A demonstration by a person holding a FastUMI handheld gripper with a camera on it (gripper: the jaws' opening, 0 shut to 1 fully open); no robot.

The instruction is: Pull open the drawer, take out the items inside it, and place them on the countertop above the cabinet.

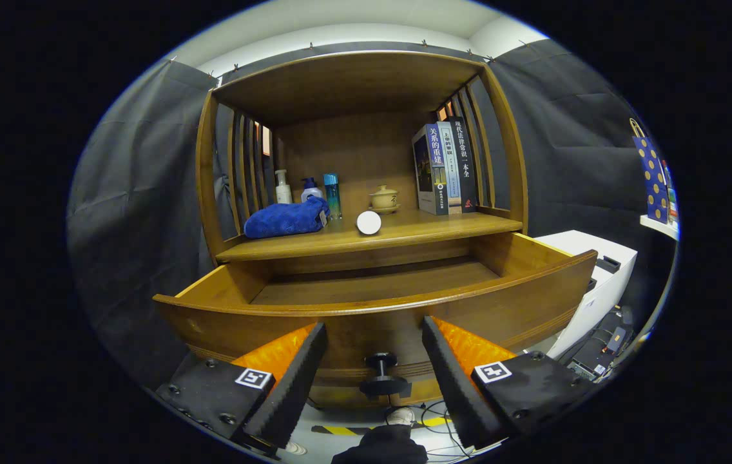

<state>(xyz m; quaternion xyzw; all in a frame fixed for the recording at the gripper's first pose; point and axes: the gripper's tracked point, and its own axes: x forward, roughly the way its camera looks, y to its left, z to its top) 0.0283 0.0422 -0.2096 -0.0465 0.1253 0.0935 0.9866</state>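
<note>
Drawer (379,309) stands pulled out from the cabinet, its dark knob (382,377) low on the front panel, between the fingers (374,377), which are spread apart and grip nothing. On the worktop (404,233) above: blue towel (287,218) toward the left edge, white round object (368,223) near the front edge at the middle, books (446,169) upright at the right end.

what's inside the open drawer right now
The drawer shows bare wooden floor; nothing visible inside. Its front panel hides the nearest strip. The open gripper flanks the knob.
</note>
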